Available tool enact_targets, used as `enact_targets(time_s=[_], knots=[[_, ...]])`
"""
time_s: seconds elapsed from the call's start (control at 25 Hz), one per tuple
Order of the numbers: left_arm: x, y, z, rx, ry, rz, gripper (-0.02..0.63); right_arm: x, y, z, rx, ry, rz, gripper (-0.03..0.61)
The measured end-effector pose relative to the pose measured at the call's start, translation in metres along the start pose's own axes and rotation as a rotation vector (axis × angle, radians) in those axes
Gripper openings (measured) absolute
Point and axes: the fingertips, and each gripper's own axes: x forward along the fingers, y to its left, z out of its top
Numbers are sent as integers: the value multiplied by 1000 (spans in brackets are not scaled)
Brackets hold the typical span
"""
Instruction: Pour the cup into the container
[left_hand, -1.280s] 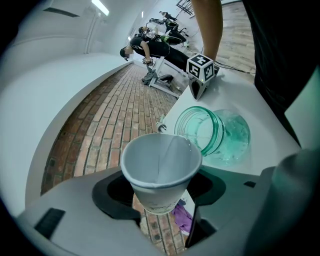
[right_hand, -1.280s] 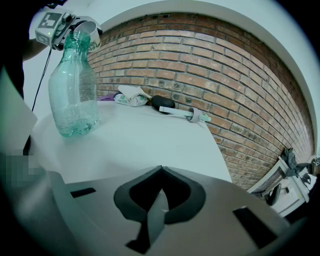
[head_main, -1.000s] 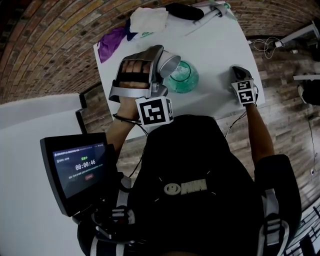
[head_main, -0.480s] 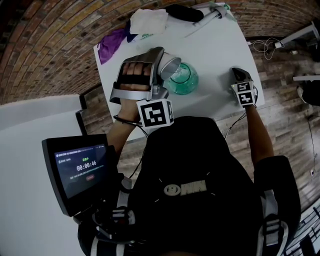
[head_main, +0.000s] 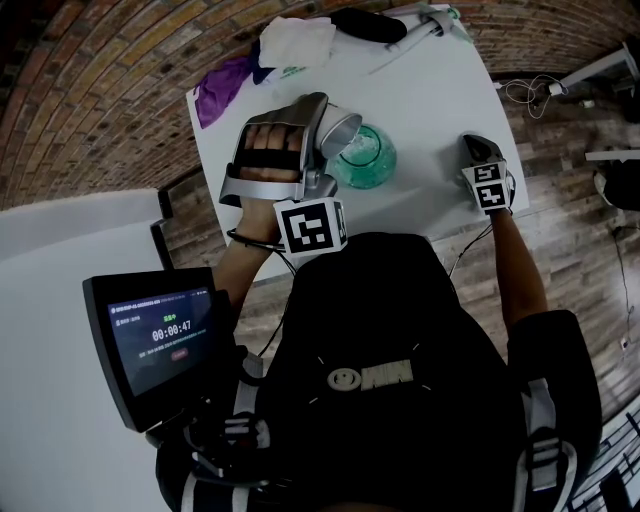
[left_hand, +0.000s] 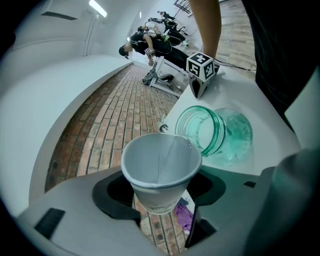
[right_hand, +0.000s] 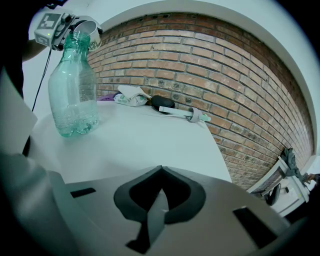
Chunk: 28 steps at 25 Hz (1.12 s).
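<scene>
A white paper cup (left_hand: 160, 167) is held in my left gripper (left_hand: 160, 197), tipped sideways so its rim lies right at the mouth of a clear green plastic bottle (left_hand: 216, 131). The cup looks empty inside. In the head view the cup (head_main: 340, 130) leans over the bottle (head_main: 367, 157) at the table's middle, with the left gripper (head_main: 325, 130) shut on it. The bottle (right_hand: 74, 85) stands upright, with the cup (right_hand: 88, 28) at its neck. My right gripper (head_main: 472, 150) rests near the table's right front edge; its jaws (right_hand: 160, 172) are shut with nothing between them.
At the far side of the white table (head_main: 430, 95) lie a white tissue pack (head_main: 297, 40), a purple cloth (head_main: 222, 88), a black object (head_main: 368, 22) and a pipette-like tool (head_main: 415, 35). A small screen (head_main: 160, 340) sits at lower left. Brick floor surrounds the table.
</scene>
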Motion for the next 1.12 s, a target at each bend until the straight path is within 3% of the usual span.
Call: enact_targets(time_s=[0.8,1.12], knots=[[0,0,-2,22,5,18,299,1,0,0,-2,1,0,3],[1,4,-5,78,22,47,299,1,-1,0,-1,2,2,3]])
